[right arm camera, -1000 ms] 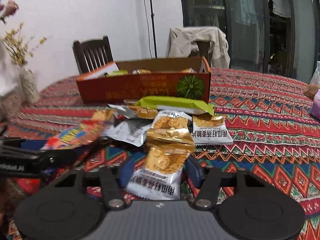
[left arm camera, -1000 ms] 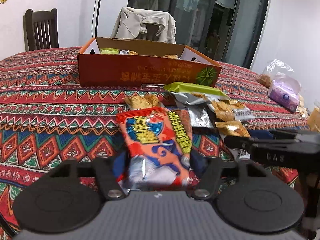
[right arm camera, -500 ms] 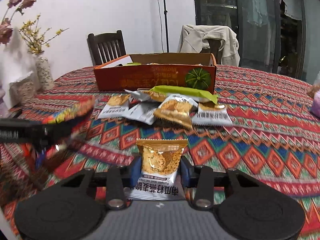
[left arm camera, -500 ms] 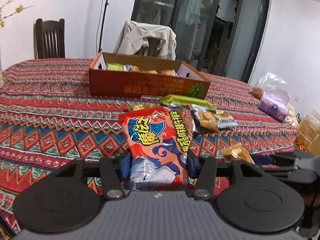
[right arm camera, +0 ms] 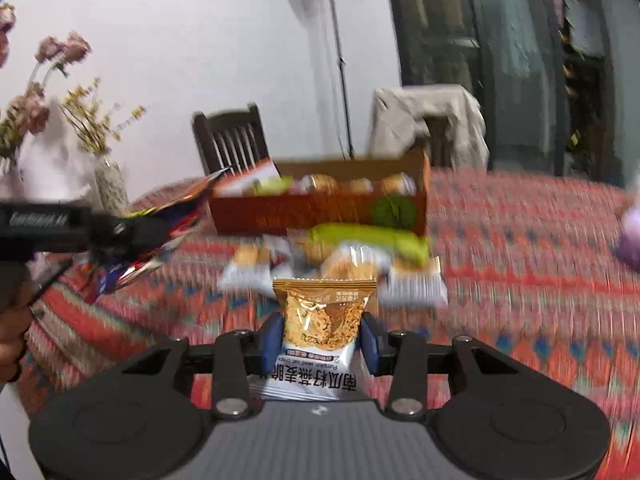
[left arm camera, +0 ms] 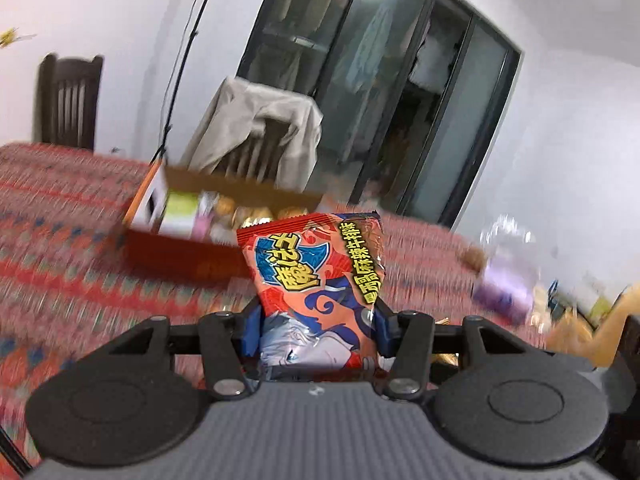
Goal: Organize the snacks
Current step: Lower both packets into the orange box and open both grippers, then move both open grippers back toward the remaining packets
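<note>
Left tongs (left arm camera: 316, 332) gripping red snack packet (left arm camera: 316, 276), right tongs (right arm camera: 320, 340) gripping gold oat-crisp packet (right arm camera: 324, 316)

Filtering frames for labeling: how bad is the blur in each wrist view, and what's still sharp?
Left wrist: heavy motion blur on the tablecloth and cardboard box; the left gripper and its red snack packet stay sharp. Right wrist: same smear on the loose snack pile and box; the right gripper and its gold oat-crisp packet are crisp. Both show fisheye bending and ceiling-lamp glare.
</note>
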Demonstrator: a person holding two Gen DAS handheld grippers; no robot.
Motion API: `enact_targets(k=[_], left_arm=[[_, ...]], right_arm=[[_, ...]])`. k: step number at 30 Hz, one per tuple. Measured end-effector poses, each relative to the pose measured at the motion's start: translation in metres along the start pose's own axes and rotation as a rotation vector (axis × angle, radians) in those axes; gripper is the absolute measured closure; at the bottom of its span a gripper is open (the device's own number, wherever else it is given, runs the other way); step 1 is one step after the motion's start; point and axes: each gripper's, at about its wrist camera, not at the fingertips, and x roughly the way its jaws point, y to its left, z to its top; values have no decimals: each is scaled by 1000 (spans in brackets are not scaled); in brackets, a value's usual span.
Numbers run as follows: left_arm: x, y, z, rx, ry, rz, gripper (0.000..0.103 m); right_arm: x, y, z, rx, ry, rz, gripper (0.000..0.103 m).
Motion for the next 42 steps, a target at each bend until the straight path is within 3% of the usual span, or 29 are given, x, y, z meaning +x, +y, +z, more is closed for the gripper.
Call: enact_targets(k=[4,8,11,14,20,21,22,24,30,36,42], left_arm=[[60,-4,56,60,-4,-16,50],[133,-4,89,89,19,70,50],[180,4,97,81,55,123,50],[221,15,95,33,108,144,50],[267,33,78,-34,208,171,50],[269,34,75,-37,221,170,48],[271,33,73,-38,230,165,46],[270,32,70,-22,238,135,35],[223,26,76,73,156,94,22],[126,16,75,173,43,65,13],[18,16,40,190,-86,89,4]], right_arm=[[38,-22,63,-36,-56,16,63],[104,-57,112,43,-21,39,63],[155,-67,136,-2,20,-48,63],[198,-68,144,-62,83,-102,63],[248,-66,131,-130,182,-187,62],[251,-67,129,-123,193,-185,59],[253,-67,127,-122,200,-186,50],[252,-66,125,-136,201,-201,40],[211,-58,139,-181,143,-216,35],[152,-53,151,-202,45,-200,26],[81,-36,132,-205,-33,-135,21]])
